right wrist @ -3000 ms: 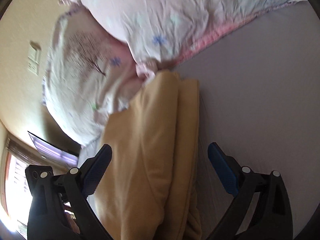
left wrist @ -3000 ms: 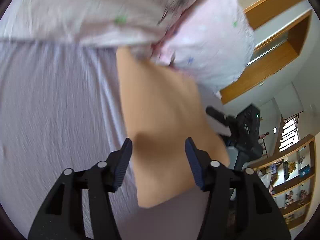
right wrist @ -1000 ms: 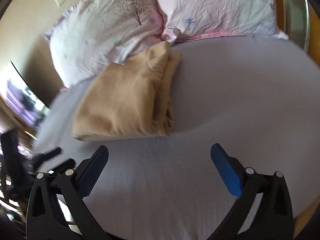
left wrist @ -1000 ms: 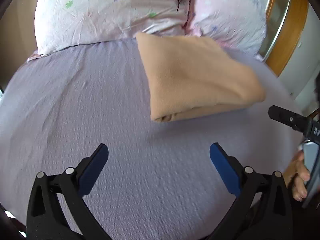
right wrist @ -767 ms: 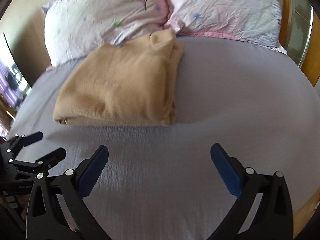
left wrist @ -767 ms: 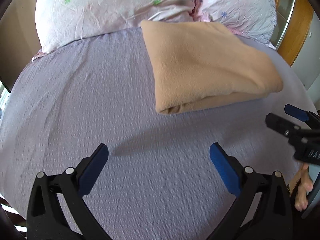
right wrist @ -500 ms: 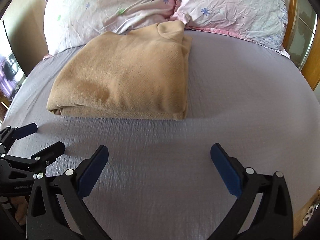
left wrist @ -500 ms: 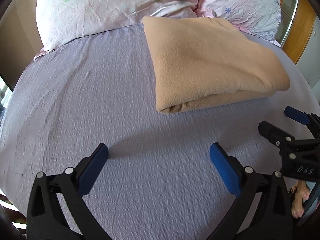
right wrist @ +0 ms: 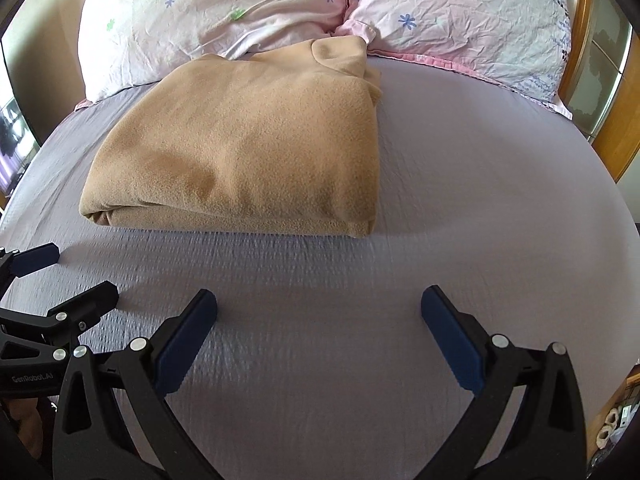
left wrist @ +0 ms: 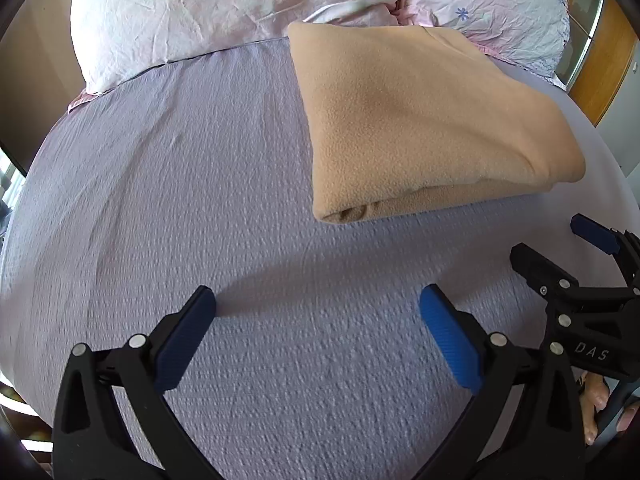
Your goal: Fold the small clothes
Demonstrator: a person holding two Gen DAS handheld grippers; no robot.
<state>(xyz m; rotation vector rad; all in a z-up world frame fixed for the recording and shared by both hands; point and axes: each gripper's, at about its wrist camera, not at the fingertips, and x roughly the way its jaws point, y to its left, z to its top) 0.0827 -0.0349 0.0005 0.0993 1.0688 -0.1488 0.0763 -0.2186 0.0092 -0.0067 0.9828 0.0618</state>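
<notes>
- The left gripper [left wrist: 318,300] has its jaws spread wide, with nothing between them. Its blue-padded fingers [left wrist: 448,336] hang just above the lilac bed sheet [left wrist: 160,200].
- The right gripper [right wrist: 319,300] also has its jaws spread wide and holds nothing. It too sits low over the sheet, near the foot-side edge of the bed.
- Each gripper shows in the other's camera. The right one appears at the right edge of the left view [left wrist: 560,256], and the left one at the left edge of the right view [right wrist: 68,280]. The two are side by side, apart from each other, and both point toward the head of the bed.
- A hand [left wrist: 596,404] shows partly below the right gripper in the left view, wrapped around its handle. Only a few fingers are visible.
- The tan fleece garment [right wrist: 248,144] lies folded into a thick rectangle on the sheet, ahead of both grippers and apart from them. Neither gripper touches it.
- Its near edge shows stacked layers, with a rounded fold at the left corner in the right view. In the left view [left wrist: 420,120] the open layered end faces the camera.
- A collar or small flap [right wrist: 340,54] sticks up at the garment's far end, where it touches the pillows.
- Two pale pink pillows with small flower prints lean at the head of the bed, one on the left [right wrist: 208,12] with a printed tree and one on the right [right wrist: 472,16].
- A wooden frame [right wrist: 612,132] stands beyond the bed's right side.
</notes>
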